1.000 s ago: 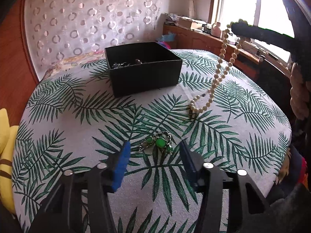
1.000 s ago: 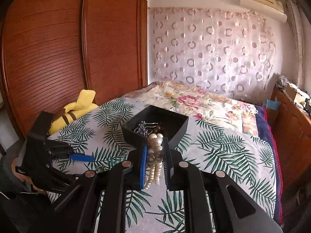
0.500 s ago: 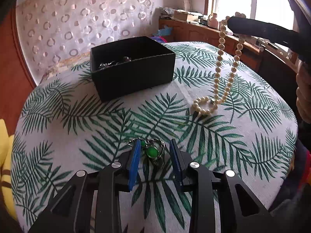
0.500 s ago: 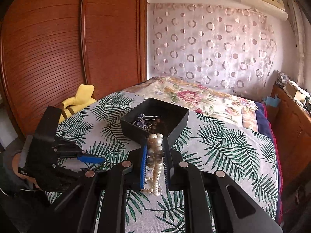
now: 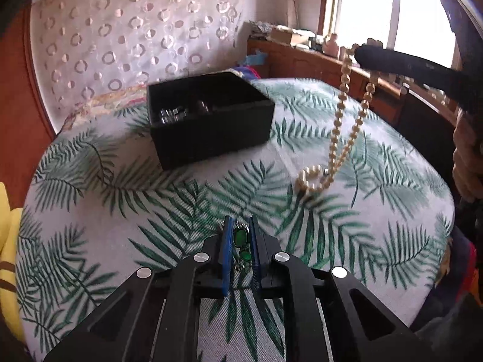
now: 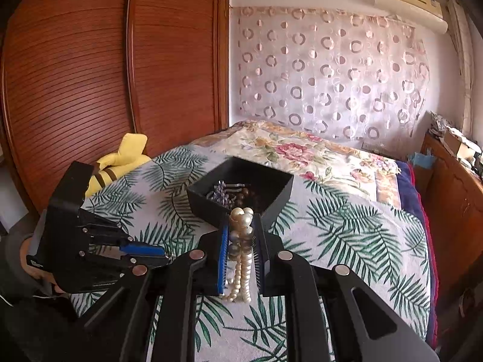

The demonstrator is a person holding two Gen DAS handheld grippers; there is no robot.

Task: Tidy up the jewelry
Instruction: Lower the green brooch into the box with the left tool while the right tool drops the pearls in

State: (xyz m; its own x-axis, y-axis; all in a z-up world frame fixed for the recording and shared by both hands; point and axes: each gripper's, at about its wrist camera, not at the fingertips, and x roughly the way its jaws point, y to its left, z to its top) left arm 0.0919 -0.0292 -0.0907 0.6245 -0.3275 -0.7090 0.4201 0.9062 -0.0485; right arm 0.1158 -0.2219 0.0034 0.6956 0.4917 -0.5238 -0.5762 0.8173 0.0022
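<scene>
1. A palm-leaf cloth covers the table.
2. A yellow plush toy lies at the table's edge, near the wooden wardrobe.
3. A floral bedspread lies beyond the table.
4. A ring-patterned curtain hangs behind it.
5. An air conditioner sits high on the wall.
6. A cluttered wooden sideboard stands below the window.
</scene>
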